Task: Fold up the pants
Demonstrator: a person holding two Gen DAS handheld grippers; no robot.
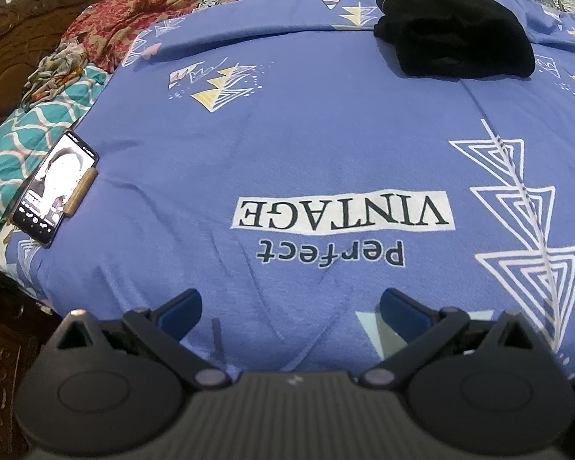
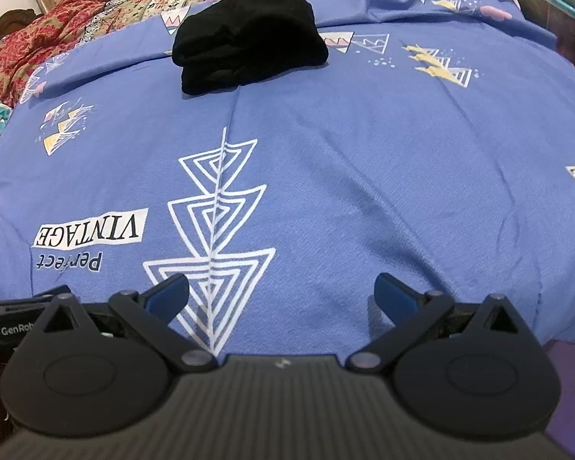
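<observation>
The black pants (image 1: 454,30) lie folded in a compact bundle at the far side of the blue printed bedsheet (image 1: 306,145); they also show in the right wrist view (image 2: 247,40). My left gripper (image 1: 289,308) is open and empty, low over the near edge of the sheet, far from the pants. My right gripper (image 2: 281,295) is open and empty too, also near the front edge. The body of the left gripper (image 2: 15,318) shows at the left edge of the right wrist view.
A phone (image 1: 55,188) with a lit screen lies at the sheet's left edge on a teal patterned blanket (image 1: 15,145). Red floral bedding (image 1: 142,4) is heaped at the back. A carved wooden headboard (image 1: 7,38) stands at the left.
</observation>
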